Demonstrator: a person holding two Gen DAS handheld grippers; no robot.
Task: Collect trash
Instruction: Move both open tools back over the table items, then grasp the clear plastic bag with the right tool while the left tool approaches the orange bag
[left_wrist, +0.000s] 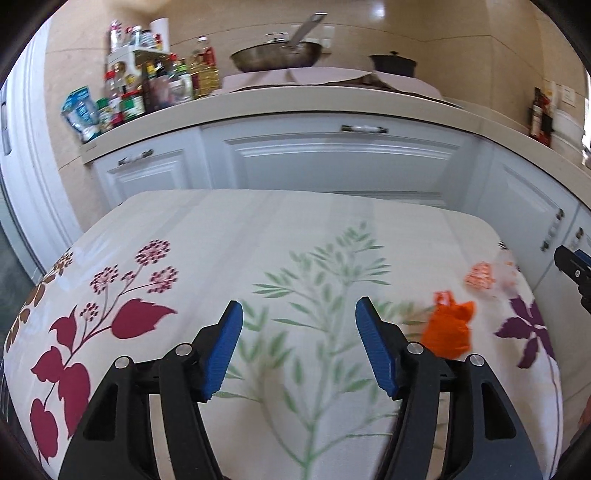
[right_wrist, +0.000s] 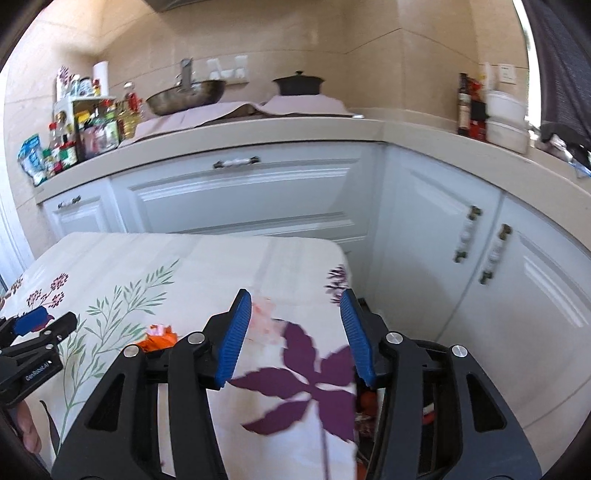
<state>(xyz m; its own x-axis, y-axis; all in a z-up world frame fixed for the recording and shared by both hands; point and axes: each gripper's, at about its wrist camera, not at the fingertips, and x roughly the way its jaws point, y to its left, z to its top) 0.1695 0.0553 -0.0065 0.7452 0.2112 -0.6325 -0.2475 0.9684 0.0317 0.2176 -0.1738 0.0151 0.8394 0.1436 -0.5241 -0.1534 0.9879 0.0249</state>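
Note:
An orange crumpled wrapper (left_wrist: 448, 330) lies on the floral tablecloth (left_wrist: 258, 240), just right of my open, empty left gripper (left_wrist: 299, 317). A pale orange-and-white wrapper (left_wrist: 480, 276) lies beyond it near the table's right edge. In the right wrist view the orange wrapper (right_wrist: 159, 336) shows left of my open, empty right gripper (right_wrist: 295, 310), and the pale wrapper (right_wrist: 264, 317) lies between its fingers, below them on the cloth. A dark bin with red and orange scraps (right_wrist: 365, 402) sits beside the table's right edge. The left gripper (right_wrist: 40, 325) shows at the left there.
White kitchen cabinets (left_wrist: 332, 155) stand close behind the table. The counter (right_wrist: 258, 129) carries bottles and jars (left_wrist: 147, 85), a wok (left_wrist: 277, 55), a black pot (right_wrist: 299, 85) and white containers (right_wrist: 506, 118). The right gripper's tip (left_wrist: 572, 266) shows at the right edge.

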